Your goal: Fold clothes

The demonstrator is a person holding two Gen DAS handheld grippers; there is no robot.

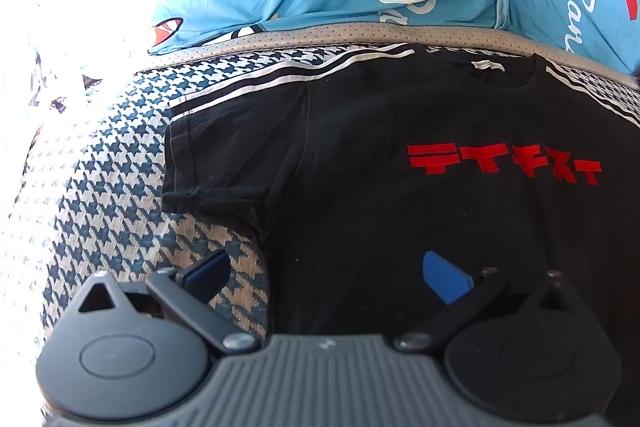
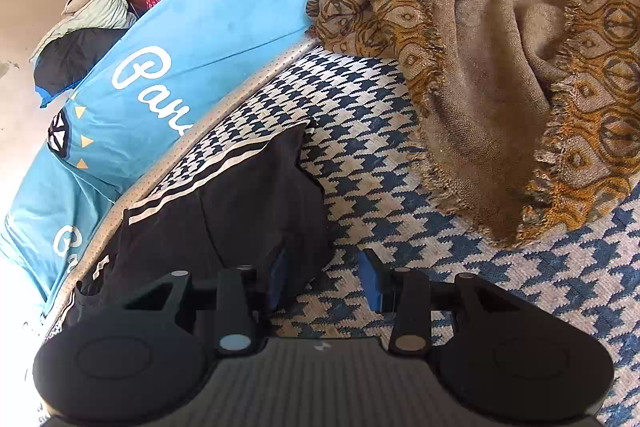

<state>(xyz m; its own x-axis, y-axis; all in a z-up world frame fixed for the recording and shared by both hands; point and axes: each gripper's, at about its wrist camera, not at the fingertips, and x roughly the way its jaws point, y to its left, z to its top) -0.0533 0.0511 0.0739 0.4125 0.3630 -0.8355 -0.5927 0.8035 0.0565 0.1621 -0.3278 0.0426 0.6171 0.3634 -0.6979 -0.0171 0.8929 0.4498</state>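
A black T-shirt (image 1: 400,155) lies flat on a houndstooth mat (image 1: 120,167); a fringed brown shawl (image 2: 500,67) is heaped nearby. The left gripper (image 1: 326,273) is wide open over the hem, and the right gripper (image 2: 322,277) is partly open, empty, at the sleeve.

The claw (image 2: 326,281) stands parted over the houndstooth mat (image 2: 372,155), a black shirt's (image 2: 240,211) sleeve beside its left pad, a brown shawl (image 2: 500,67) beyond.

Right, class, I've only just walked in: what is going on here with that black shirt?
A person with a handheld gripper in each hand is folding clothes. A black T-shirt with red lettering lies spread flat, front up, on a houndstooth cover. The left gripper hangs open over the shirt's side edge. The right gripper is open beside the sleeve, gripping nothing. A brown patterned shawl lies bunched nearby. No fold shows yet.
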